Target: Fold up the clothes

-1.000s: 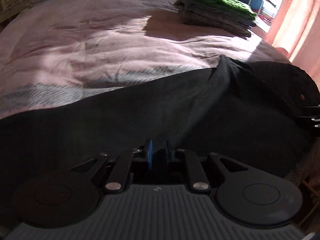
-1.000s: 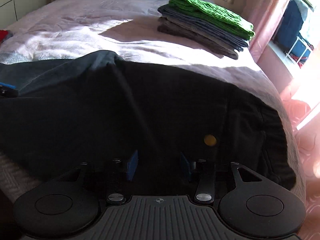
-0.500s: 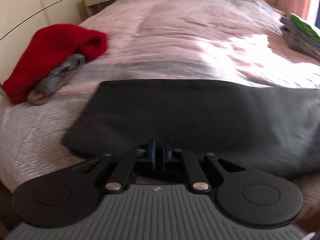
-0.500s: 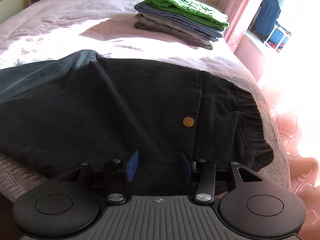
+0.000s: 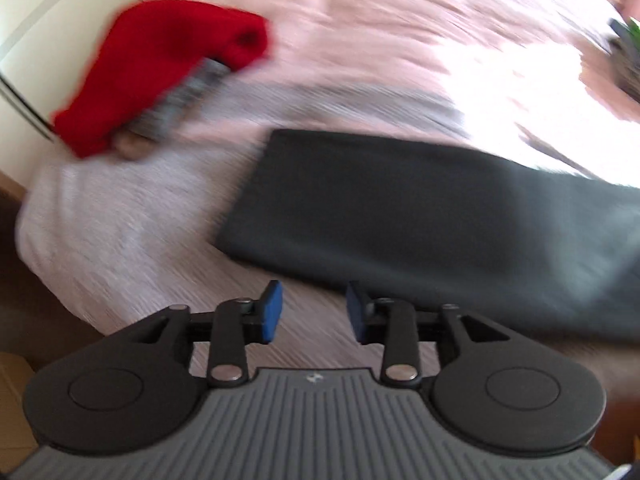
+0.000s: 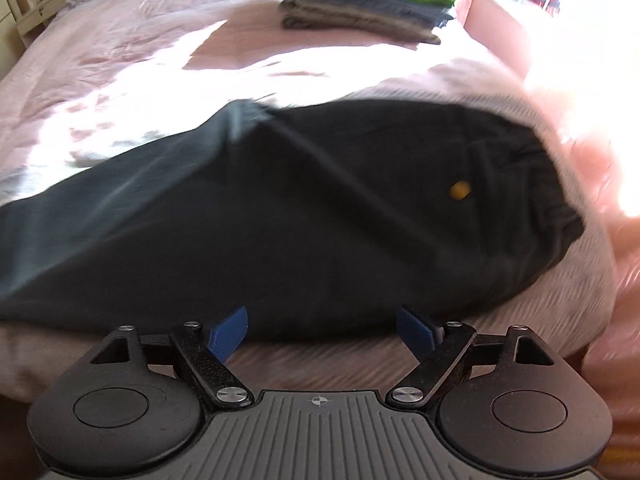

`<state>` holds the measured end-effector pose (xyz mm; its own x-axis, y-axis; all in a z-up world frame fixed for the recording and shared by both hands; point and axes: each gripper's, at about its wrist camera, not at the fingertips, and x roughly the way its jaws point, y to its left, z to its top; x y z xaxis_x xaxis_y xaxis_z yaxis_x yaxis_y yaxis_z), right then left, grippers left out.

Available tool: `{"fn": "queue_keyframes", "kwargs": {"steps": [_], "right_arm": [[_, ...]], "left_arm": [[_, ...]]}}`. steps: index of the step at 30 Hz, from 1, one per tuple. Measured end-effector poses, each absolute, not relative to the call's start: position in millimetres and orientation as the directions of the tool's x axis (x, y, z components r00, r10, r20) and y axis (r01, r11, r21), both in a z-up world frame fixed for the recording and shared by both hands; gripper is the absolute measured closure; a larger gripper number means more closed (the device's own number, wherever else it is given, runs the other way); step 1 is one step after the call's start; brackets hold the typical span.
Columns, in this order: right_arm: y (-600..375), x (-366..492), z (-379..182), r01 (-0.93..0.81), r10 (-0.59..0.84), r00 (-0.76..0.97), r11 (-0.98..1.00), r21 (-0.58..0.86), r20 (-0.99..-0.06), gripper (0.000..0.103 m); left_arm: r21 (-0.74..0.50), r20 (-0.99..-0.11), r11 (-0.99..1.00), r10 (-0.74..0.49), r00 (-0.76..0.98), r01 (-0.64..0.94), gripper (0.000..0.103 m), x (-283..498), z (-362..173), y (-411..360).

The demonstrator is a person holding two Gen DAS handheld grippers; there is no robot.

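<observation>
Bed (image 5: 120, 216): I see the trousers near its front edge; a tug could drag them off.
Trousers (image 6: 320, 216): half-folded across the bed; a one-sided grab skews my fold.
Left gripper (image 5: 313, 312): opening, empty.
Right gripper (image 6: 322, 330): opening, empty, may snag the sheet.

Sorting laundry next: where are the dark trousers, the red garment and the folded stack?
dark trousers (image 6: 320, 220): right wrist view, middle of cloth.
red garment (image 5: 160, 64): left wrist view, its top.
folded stack (image 6: 372, 4): right wrist view, stack's front edge.
</observation>
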<state>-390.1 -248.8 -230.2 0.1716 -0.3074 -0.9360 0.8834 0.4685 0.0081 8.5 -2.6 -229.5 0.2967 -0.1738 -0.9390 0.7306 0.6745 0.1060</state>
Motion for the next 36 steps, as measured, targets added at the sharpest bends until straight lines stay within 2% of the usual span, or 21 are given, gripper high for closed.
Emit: {"fn": "queue_keyframes", "kwargs": {"steps": [4,8,9,10,12,15,25,36], "right_arm": [[-224.6,-375.7,-206.9,0.879,-0.229,0.194,0.473,0.066,-0.954,0.018],[-209.3,-369.4,-176.0,0.885,-0.257,0.204,0.460,0.066,-0.945,0.018],[-206.5,-368.3,-168.3,0.888,-0.270,0.208,0.455,0.066,-0.940,0.016],[-204.0,-367.0,-160.7,0.892,-0.284,0.208,0.448,0.062,-0.936,0.009],[-199.5,-365.2,-145.4,0.902,-0.321,0.196,0.429,0.042,-0.926,0.001],[-191.9,-365.0,-125.2,0.913,-0.364,0.200,0.407,0.038,-0.910,0.001],[-174.4,-372.8,-100.6,0.935,-0.387,0.142,0.354,-0.004,-0.911,0.001],[-186.2,-383.1,-84.1,0.918,-0.417,0.170,0.397,-0.010,-0.893,0.001]], "left_arm": [[0.066,-0.951,0.590,-0.208,0.230,0.805,0.064,-25.9,-197.8,-16.8],[0.072,-0.931,0.517,-0.271,0.243,0.853,0.058,-45.6,-160.4,-23.2],[0.086,-0.924,0.508,-0.282,0.259,0.857,0.056,-48.8,-150.5,-24.3],[0.097,-0.916,0.496,-0.295,0.272,0.863,0.054,-51.8,-140.9,-25.3],[0.114,-0.899,0.468,-0.326,0.291,0.876,0.046,-55.5,-124.0,-25.4],[0.137,-0.879,0.439,-0.359,0.313,0.888,0.042,-59.1,-104.1,-26.3],[0.126,-0.868,0.403,-0.398,0.298,0.906,0.042,-63.7,-78.1,-19.0],[0.124,-0.853,0.423,-0.417,0.315,0.897,0.039,-90.5,-65.5,-23.8]]}}
